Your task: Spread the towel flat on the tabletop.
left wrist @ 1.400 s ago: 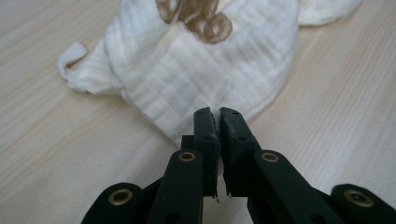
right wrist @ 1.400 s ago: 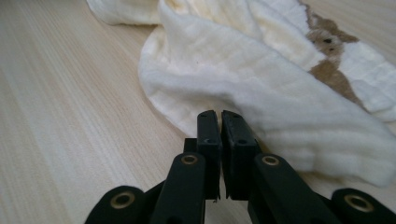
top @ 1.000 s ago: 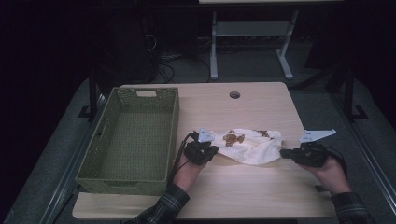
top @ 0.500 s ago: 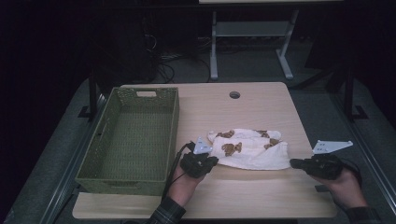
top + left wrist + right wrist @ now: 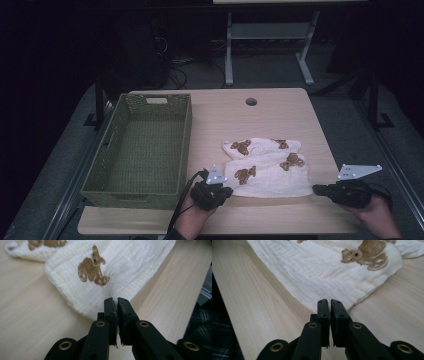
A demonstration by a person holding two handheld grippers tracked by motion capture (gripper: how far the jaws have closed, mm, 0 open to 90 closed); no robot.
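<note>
A white cloth (image 5: 265, 172) printed with brown bears lies on the wooden table (image 5: 280, 107), doubled over, with a back layer showing past the front one. My left gripper (image 5: 229, 190) is at the cloth's near left corner. In the left gripper view the jaws (image 5: 116, 300) are shut, with a sliver of the cloth (image 5: 120, 270) pinched at their tips. My right gripper (image 5: 316, 189) is at the near right corner. Its jaws (image 5: 329, 301) are shut where the corner of the cloth (image 5: 324, 272) runs in under them.
A green woven basket (image 5: 185, 145) stands empty on the left half of the table, close to my left hand. A round cable hole (image 5: 251, 101) sits near the far edge. Both hands are close to the table's near edge.
Both grippers have come back toward the near edge, drawing the cloth's front edge with them. The cloth, bunched between them before, now lies flat and spread.
</note>
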